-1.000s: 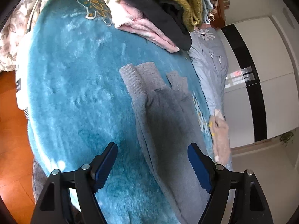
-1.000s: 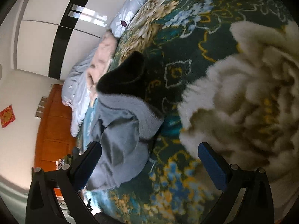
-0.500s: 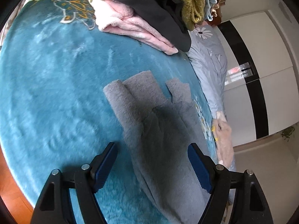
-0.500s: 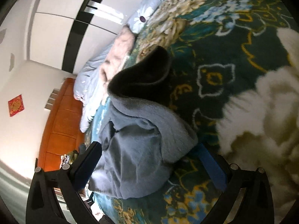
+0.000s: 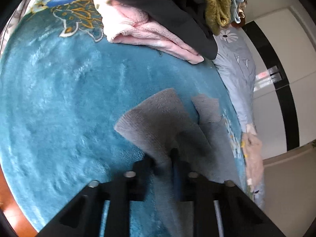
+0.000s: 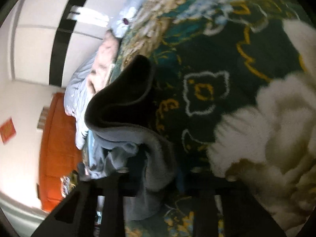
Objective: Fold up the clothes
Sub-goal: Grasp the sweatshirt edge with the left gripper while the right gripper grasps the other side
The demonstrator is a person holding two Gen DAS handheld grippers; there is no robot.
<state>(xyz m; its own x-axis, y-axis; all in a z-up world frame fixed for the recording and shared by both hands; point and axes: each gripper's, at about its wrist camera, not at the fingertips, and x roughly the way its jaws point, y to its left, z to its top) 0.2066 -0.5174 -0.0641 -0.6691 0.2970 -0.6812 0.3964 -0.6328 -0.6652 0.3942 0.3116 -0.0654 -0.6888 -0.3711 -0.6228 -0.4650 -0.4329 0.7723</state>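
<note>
Grey garment point(image 5: 158, 122) lay on teal blanket point(image 5: 59, 98), pile of clothes point(image 5: 167, 13) at 12; L gripper point(image 5: 164, 164) & R gripper point(image 6: 160, 169) were closing, each pinching its fabric.

Grey garment point(image 5: 164, 122) folds hide both grippers' fingertips; right wrist view is motion-blurred

Open teal blanket point(image 5: 59, 98) left, clothes pile point(image 5: 167, 9) blocks far side
</note>
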